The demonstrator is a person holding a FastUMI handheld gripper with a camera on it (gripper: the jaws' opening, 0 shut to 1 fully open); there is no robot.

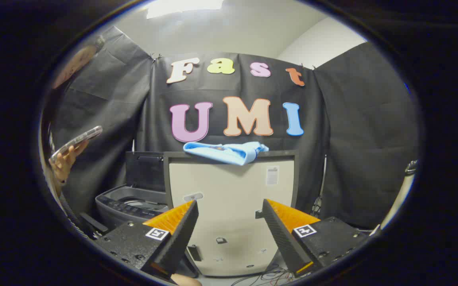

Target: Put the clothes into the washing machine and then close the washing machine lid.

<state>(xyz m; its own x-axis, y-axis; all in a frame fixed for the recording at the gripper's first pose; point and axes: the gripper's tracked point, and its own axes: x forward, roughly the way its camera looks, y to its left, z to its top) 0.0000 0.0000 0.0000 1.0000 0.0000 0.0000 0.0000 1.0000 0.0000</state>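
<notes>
Black cloth booth behind white cabinet [229,206]. Blue garment [225,152] sat on cabinet top, beyond my gripper [229,222], fingers spread, holding nothing. Washing machine [131,204] left of cabinet, lid [144,170] up. Reckoned nothing done yet tbh: grab, drop in, shut lid all left.

The gripper [229,230] has its 2 fingers spread wide, with nothing between them. Beyond them stands a tall beige cabinet [229,198]; a light blue folded cloth [226,152] lies on its top edge. Beside it sits a grey top-loading washing machine [127,204], its lid [144,170] upright. A hand [64,161] holds a phone [77,142].
</notes>
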